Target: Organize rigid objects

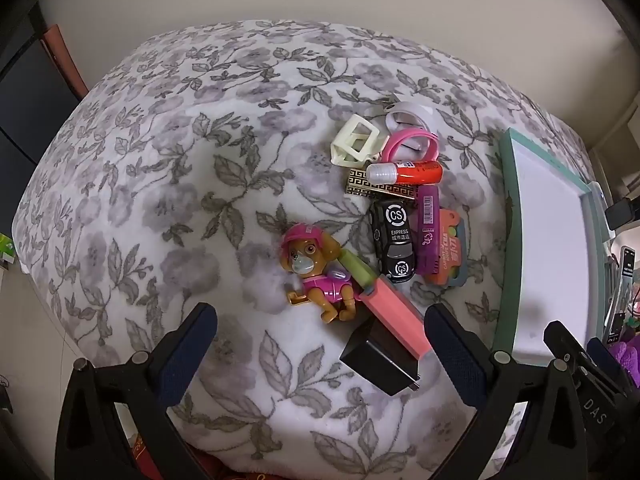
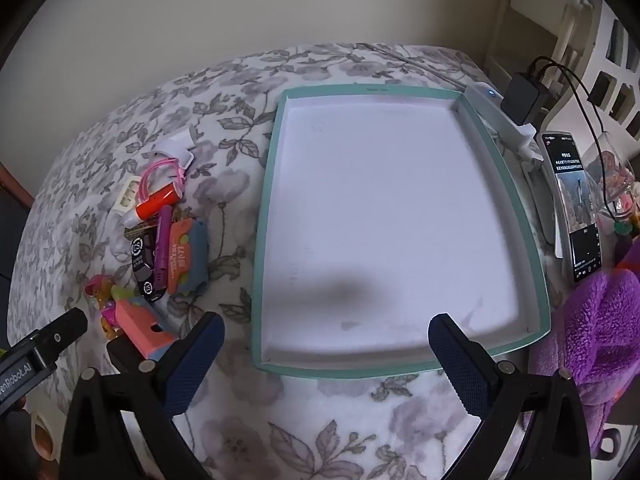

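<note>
A home, likely a bedroom: a floral fleece blanket [image 1: 160, 200] covers the surface, with a purple plush throw [image 2: 600, 320], a charging phone [image 2: 572, 204] and a child's toy pup figure [image 1: 316, 272] about.

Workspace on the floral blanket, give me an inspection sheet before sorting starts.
Surface: grey-flowered white blanket, soft.
Job's things: pile left of the tray holds a pink-clad toy dog, black toy car, orange tube with a clear cap, pink ring band, black charger block.
Tray: teal-rimmed white tray, nothing in it.
Clutter: purple fleece.
Grippers: left gripper and right gripper open, holding nothing.
Cables: black cable from a black adapter.
Surroundings: lit phone, plain wall.
</note>
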The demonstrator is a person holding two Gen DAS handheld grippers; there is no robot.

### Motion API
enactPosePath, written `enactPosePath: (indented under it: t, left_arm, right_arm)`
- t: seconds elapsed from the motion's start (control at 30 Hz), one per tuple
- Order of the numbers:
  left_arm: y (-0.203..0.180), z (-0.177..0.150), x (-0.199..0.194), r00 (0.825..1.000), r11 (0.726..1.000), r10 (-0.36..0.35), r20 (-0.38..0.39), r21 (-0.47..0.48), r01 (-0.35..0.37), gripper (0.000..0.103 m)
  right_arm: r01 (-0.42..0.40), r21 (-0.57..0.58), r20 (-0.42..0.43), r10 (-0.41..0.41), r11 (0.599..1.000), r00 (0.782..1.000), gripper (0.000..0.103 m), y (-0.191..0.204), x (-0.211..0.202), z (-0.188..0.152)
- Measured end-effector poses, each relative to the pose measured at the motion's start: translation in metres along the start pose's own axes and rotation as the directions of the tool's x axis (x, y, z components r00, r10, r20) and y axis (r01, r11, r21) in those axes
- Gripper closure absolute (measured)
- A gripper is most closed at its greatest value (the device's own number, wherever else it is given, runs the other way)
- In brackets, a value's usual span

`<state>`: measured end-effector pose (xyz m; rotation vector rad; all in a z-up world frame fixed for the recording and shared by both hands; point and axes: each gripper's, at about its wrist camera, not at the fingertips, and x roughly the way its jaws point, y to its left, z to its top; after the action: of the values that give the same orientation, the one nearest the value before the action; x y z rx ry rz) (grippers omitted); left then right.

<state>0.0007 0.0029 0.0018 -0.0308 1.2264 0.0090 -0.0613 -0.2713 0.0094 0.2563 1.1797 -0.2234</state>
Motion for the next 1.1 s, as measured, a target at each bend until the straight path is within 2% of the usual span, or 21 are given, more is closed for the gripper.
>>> enactPosePath:
  t: [1.1]
  left_arm:
    - [-0.0022, -0.0015, -0.0055, 1.000, 1.000, 0.007, 0.016, 0.007, -0.007, 0.000]
  right_arm:
    - [-0.011, -0.022, 0.024, 0.011, 1.000, 1.000, 0.000, 0.0028, -0.0058, 0.0006]
